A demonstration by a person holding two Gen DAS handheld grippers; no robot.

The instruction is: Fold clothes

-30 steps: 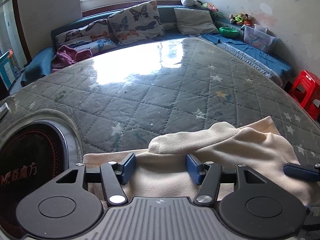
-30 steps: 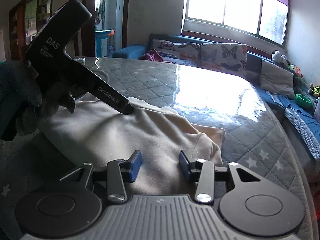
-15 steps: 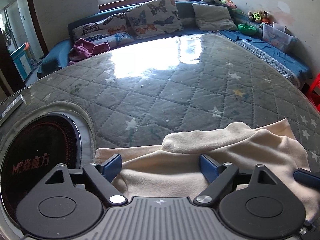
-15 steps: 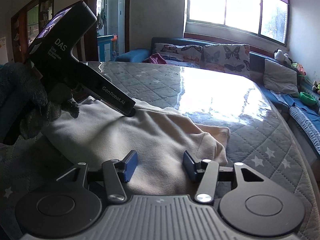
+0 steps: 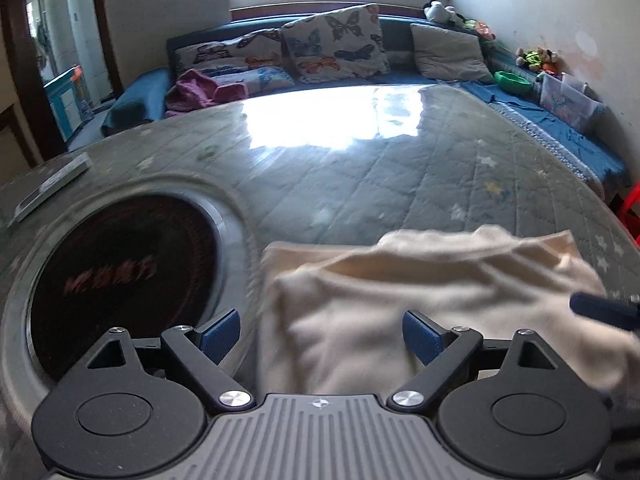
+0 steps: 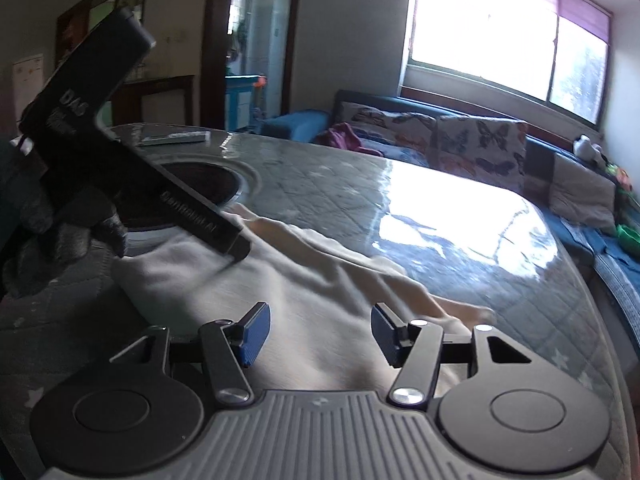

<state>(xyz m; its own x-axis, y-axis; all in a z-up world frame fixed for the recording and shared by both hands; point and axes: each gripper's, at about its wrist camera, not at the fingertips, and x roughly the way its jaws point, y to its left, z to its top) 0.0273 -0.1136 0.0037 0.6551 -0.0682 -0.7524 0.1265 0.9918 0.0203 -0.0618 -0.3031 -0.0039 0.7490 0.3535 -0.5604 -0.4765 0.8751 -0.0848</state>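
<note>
Both grippers, left and right, gape over the cream garment

A garment lay on the near part of the table. A round inset plate sat to its left (touching or apart, not determinable). A sofa with cushions stood beyond the table's far edge.
</note>
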